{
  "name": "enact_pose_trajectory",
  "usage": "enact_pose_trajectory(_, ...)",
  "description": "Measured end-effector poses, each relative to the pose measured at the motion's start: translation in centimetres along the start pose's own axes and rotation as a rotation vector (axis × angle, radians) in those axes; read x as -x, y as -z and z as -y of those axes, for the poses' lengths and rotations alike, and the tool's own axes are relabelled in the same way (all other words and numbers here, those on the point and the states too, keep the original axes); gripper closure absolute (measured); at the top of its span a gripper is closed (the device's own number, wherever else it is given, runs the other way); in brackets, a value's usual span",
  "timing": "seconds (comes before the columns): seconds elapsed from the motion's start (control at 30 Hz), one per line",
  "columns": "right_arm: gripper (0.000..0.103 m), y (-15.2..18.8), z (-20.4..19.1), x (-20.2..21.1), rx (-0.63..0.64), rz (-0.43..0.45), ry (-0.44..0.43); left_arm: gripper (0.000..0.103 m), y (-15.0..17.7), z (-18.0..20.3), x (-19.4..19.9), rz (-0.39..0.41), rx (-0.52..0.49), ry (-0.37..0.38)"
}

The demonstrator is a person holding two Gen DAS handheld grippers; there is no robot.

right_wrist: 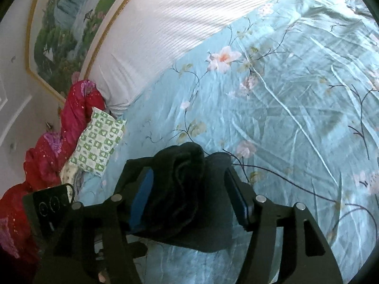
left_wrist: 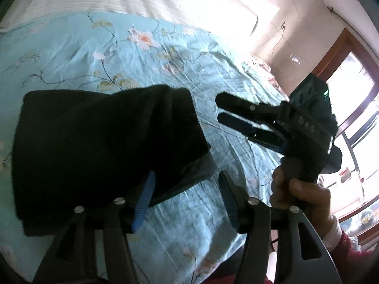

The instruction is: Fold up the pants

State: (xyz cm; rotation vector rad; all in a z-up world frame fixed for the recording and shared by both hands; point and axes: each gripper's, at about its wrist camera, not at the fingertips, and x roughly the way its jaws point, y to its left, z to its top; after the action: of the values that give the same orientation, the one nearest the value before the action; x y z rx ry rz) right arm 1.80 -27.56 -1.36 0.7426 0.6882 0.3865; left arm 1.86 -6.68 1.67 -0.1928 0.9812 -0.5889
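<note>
Where the floral blue bedspread [left_wrist: 189,75] covered the bed, the following items were recorded.

Item 1: pants [left_wrist: 94,146], black, folded into a compact bundle, lying on the bedspread at about 9 o'clock in the left wrist view. In the right wrist view one rolled end of the pants [right_wrist: 187,184] lay at 6 o'clock.

Item 2: left gripper [left_wrist: 187,203], jaws apart, blue-padded. Its left finger stood just beside or against the near edge of the pants; contact could not be told. Nothing was clamped between the pads.

Item 3: right gripper [left_wrist: 221,108], seen at 3 o'clock in the left wrist view, held by a hand [left_wrist: 298,189] with a red sleeve [left_wrist: 345,248], its tips clear of the pants there. In its own view the right gripper [right_wrist: 189,194] had jaws apart with the rolled end of the pants between them; the pads did not appear to press on the cloth.

Item 4: white ribbed cover [right_wrist: 170,23], at 12 o'clock, beyond the bedspread.

Item 5: green-and-white patterned cushion [right_wrist: 99,142], at 9 o'clock in the right wrist view, beside red sequinned fabric [right_wrist: 71,127].

Item 6: framed landscape painting [right_wrist: 68,23], on the wall at 10 o'clock.

Item 7: window [left_wrist: 353,99], wood-framed, at 3 o'clock in the left wrist view.
</note>
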Motion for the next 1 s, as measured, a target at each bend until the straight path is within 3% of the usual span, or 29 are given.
enact_pose_trajectory(0.17,0.032,0.8,-1.4,-0.5,0.015,-0.02,0.01,0.034,0.0,-1.9,3.2,0.063,0.041,-0.04)
enact_pose_trajectory(0.3,0.032,1.3,-2.2,-1.8,0.037,-0.054,0.04,0.028,-0.4,-5.3,5.4,0.11,0.129,-0.098)
enact_pose_trajectory(0.47,0.032,1.6,-2.9,-3.2,0.059,-0.089,0.084,0.028,-0.8,-10.7,6.2,0.114,0.263,-0.168)
enact_pose_trajectory(0.63,0.032,2.0,-2.9,-4.0,0.055,-0.104,0.127,0.028,-0.4,-15.2,5.6,0.082,0.369,-0.15)
enact_pose_trajectory(0.83,0.033,2.3,-3.4,-4.6,0.067,-0.119,0.14,0.028,0.5,-17.6,2.9,0.014,0.437,-0.097)
enact_pose_trajectory(0.87,0.036,2.4,-3.6,-4.8,0.069,-0.128,0.123,0.028,0.7,-17.6,2.5,0.009,0.442,-0.094)
enact_pose_trajectory(0.93,0.062,2.7,-3.7,-5.0,0.071,-0.135,0.137,0.03,0.7,-17.4,2.1,0.006,0.435,-0.106)
enact_pose_trajectory(1.0,0.072,2.7,-3.7,-4.8,0.073,-0.12,0.125,0.042,0.4,-16.7,2.2,0.004,0.408,-0.115)
